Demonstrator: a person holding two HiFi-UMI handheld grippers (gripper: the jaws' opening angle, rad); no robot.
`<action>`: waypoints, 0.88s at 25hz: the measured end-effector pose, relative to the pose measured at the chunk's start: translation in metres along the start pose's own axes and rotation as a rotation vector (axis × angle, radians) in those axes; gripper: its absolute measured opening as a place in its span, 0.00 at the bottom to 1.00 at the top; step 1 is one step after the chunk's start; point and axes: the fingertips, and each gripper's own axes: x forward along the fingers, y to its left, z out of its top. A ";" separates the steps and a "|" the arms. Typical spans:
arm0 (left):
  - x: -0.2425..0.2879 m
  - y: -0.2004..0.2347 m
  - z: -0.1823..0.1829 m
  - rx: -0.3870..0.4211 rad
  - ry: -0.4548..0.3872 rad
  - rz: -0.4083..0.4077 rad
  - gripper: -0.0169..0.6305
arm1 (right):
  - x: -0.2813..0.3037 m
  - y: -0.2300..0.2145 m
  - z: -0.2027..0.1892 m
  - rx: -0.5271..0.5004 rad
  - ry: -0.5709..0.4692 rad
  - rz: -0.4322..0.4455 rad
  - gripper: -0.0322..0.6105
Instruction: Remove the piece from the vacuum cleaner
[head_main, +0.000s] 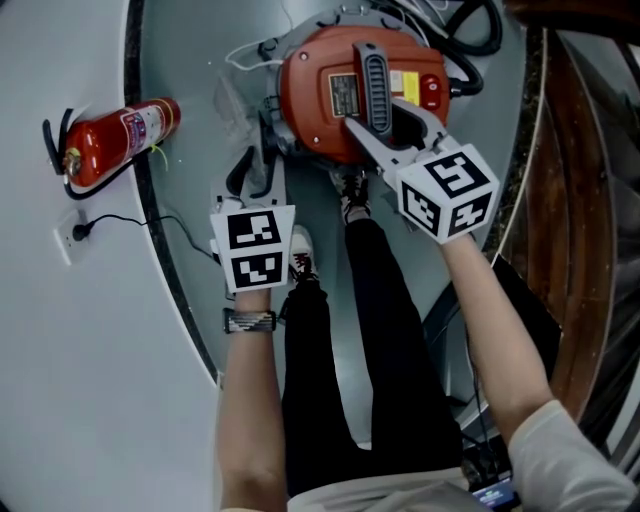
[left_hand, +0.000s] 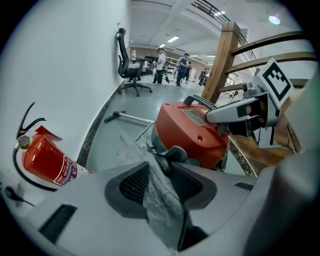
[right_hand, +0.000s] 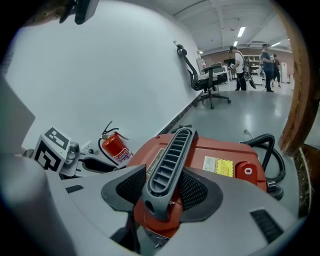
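Cleaner (head_main: 310, 115) stands on the floor (head_main: 200, 90), just ahead of the person's shoes (head_main: 352, 203). An extinguisher (head_main: 115, 140) lies well apart by the wall (head_main: 50, 380). Which piece is to come off is not certain; the grey ribbed handle (right_hand: 167, 160) on the red top is the likely hold. Right gripper (right_hand: 162, 192): jaws apart, 1 pad either side of the handle's near end, no squeeze evident. Left gripper (left_hand: 160, 184): jaws apart, low at the cleaner's left side. Crumpled clear plastic (left_hand: 165, 212) lies loose between them, and a dark round fitting (left_hand: 172, 155) at the base sits just beyond. The pads do not seem to press the plastic. Judged step: taking hold, nothing detached yet. Next move, as I read it: close the right jaws squarely on the handle, then lift straight up. The left should get clear of the plastic and brace the lower body, or free a latch if there is 1, so the base does not rise too. Hose (right_hand: 272, 150) loops at the far side and may drag.
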 end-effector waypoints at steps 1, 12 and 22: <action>0.001 0.001 -0.001 -0.007 0.006 0.005 0.24 | 0.000 0.000 0.000 -0.001 -0.002 0.006 0.35; 0.000 0.004 -0.006 0.081 -0.017 0.113 0.11 | 0.000 0.001 0.001 -0.012 -0.025 -0.009 0.35; -0.004 0.015 -0.008 -0.022 -0.041 0.112 0.09 | -0.001 0.002 0.000 -0.031 -0.040 -0.003 0.35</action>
